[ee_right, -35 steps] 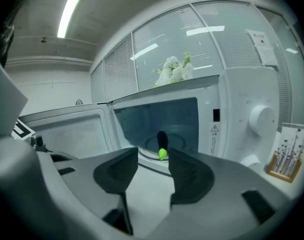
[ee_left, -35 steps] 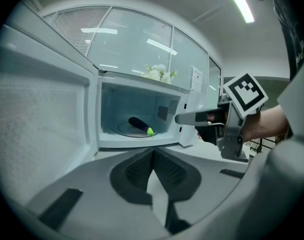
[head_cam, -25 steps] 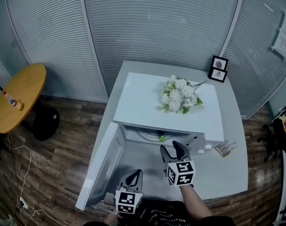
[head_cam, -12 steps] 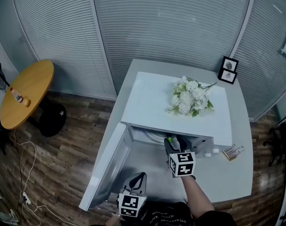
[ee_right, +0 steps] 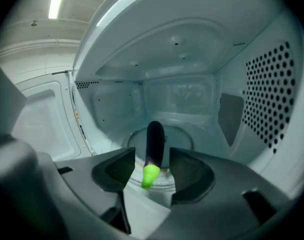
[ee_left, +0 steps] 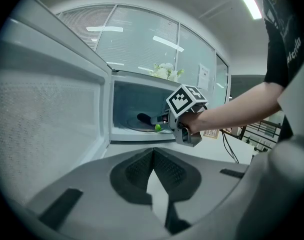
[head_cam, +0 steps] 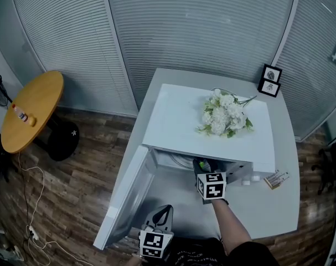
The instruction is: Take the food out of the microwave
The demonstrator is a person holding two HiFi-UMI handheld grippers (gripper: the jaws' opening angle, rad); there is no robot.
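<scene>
The dark purple eggplant (ee_right: 155,134) with its bright green stem end (ee_right: 150,176) lay on the round glass turntable (ee_right: 188,137) inside the white microwave (head_cam: 176,115). In the right gripper view it ran from 12 o'clock down to 6 o'clock, stem nearest the camera. The right gripper (ee_right: 153,160) was inside the cavity, its jaws spread and empty, one pad on each side of the stem end. Whether either pad already touched the skin could not be settled from this angle.

The main risk looked like the grip point. Closing on the narrow, tapered stem would leave the long, glossy body hanging forward, so it might pivot or slide free. A push before closing might also spin the turntable and carry the eggplant off line. On the way out, the far tip might catch the cavity's lower lip.

The perforated side wall (ee_right: 272,99) stood at 3 o'clock and the open white door (head_cam: 126,195) at 9 o'clock. The left gripper (ee_left: 153,154) hung low at 6 o'clock in the head view, jaws together on nothing.
</scene>
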